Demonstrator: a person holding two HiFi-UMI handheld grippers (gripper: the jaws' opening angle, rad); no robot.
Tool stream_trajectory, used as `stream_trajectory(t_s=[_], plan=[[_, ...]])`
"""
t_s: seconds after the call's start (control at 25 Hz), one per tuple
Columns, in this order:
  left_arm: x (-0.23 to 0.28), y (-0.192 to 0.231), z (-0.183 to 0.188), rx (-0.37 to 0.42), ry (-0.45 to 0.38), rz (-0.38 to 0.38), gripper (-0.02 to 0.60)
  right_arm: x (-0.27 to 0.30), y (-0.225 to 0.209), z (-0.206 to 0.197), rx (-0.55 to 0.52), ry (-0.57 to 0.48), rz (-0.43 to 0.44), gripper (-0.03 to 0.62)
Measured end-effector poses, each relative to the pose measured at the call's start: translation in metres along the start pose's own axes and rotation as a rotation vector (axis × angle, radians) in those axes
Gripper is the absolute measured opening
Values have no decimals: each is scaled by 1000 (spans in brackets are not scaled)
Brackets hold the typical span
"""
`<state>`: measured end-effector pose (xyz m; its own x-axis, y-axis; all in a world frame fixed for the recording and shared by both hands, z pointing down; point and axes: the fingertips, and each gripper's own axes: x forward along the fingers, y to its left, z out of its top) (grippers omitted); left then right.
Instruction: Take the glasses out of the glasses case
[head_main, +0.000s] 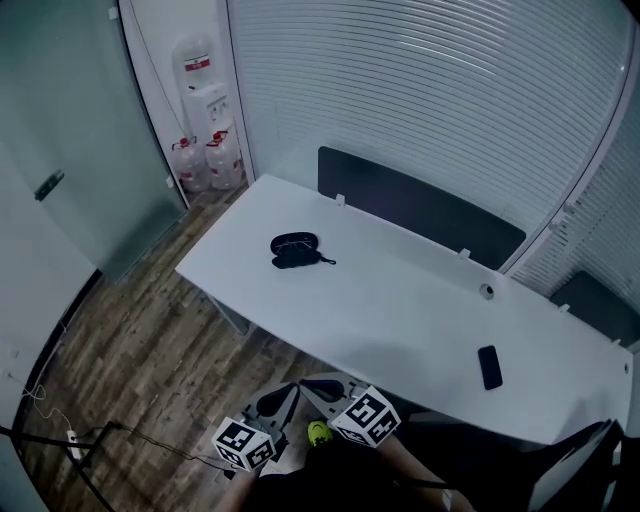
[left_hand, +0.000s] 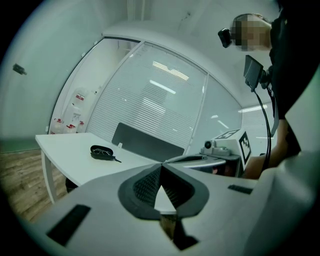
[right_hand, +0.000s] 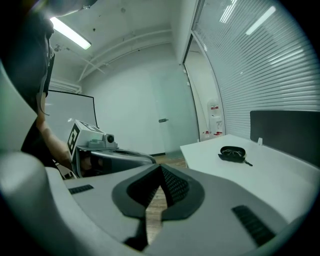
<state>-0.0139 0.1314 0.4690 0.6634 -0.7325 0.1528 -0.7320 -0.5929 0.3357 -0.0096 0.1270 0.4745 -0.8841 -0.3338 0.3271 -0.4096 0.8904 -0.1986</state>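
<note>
An open black glasses case (head_main: 295, 249) lies on the far left part of the white table (head_main: 400, 310), with glasses inside and a short strap at its right. It also shows far off in the left gripper view as the case (left_hand: 101, 152) and in the right gripper view as the case (right_hand: 233, 153). Both grippers hang side by side below the table's near edge, well short of the case. My left gripper (head_main: 287, 390) (left_hand: 161, 167) is shut with nothing between its jaws. My right gripper (head_main: 318, 384) (right_hand: 160, 168) is shut and empty too.
A black phone (head_main: 489, 366) lies on the table's right part, near a round cable hole (head_main: 486, 291). A dark panel (head_main: 420, 205) runs along the table's far edge. A water dispenser (head_main: 205, 100) with bottles stands in the far corner. Wood floor lies left of the table.
</note>
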Motion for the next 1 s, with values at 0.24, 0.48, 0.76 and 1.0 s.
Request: stream_trajectory(t_s=[0.24, 0.48, 0.76, 1.0], plan=[[28, 15, 6, -8, -8, 30, 9, 6, -31, 5, -12, 17, 28, 15], [44, 25, 14, -5, -2, 32, 9, 11, -50, 12, 5, 6, 19, 15], [63, 38, 24, 6, 13, 25, 9, 17, -72, 22, 2, -1, 17, 15], [74, 55, 27, 0, 26, 10, 9, 30, -88, 24, 22, -4, 1, 15]])
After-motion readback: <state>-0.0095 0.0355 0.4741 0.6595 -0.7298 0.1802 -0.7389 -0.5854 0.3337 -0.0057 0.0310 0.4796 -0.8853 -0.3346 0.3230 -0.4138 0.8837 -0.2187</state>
